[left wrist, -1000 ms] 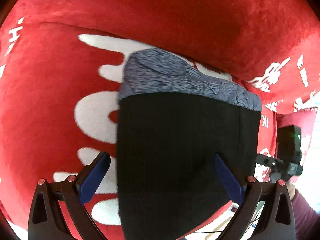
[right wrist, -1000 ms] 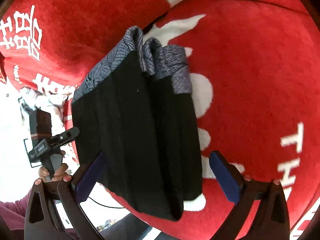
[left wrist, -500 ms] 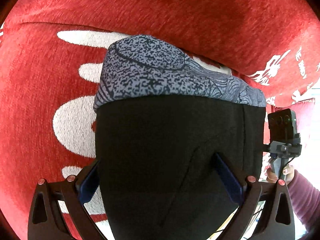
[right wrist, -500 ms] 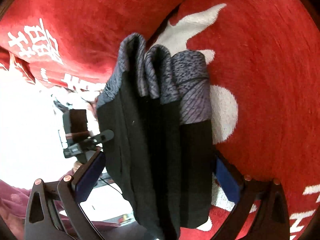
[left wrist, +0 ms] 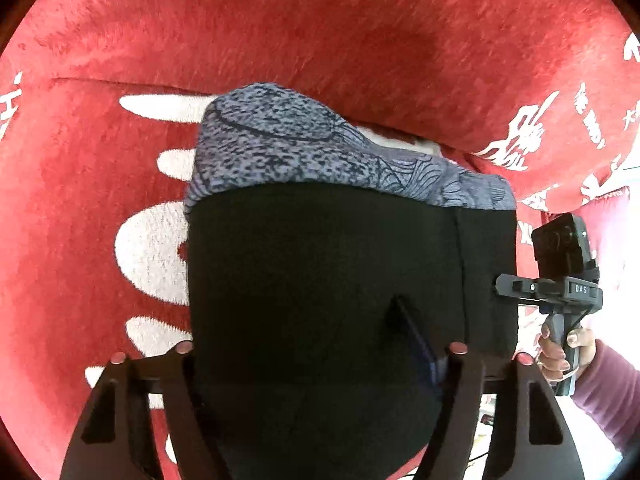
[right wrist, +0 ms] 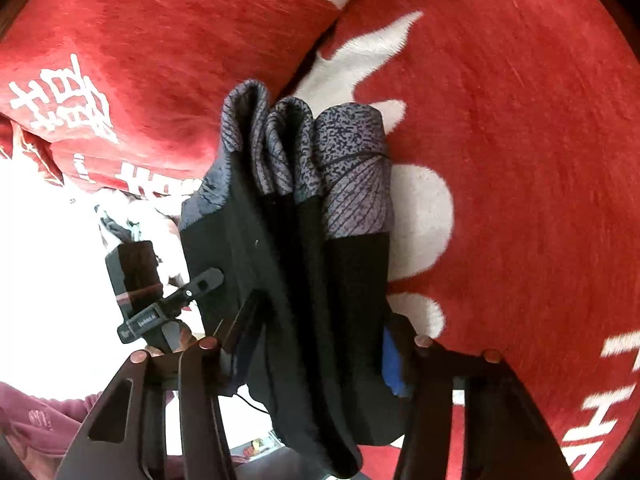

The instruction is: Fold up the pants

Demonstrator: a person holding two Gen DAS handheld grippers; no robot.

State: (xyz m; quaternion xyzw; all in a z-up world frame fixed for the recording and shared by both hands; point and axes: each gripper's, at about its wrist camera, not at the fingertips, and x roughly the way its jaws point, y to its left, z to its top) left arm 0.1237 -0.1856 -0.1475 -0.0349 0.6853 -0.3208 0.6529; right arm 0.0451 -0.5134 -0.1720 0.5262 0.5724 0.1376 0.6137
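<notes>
Both sets of jaws are closing around the folded pants [left wrist: 344,280] lying on the red cushion [left wrist: 320,40]; each gripper should bite through every layer before lifting, I'd say.

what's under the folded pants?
Under the folded pants lies a red cover with white lettering, visible on all sides. The part directly beneath is hidden by the black fabric, so anything there can't be seen.

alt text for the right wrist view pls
Folded black pants with a grey patterned waistband lie on a red sofa, bundled between the closing fingers of the right gripper. The left gripper reaches in from the left.
</notes>
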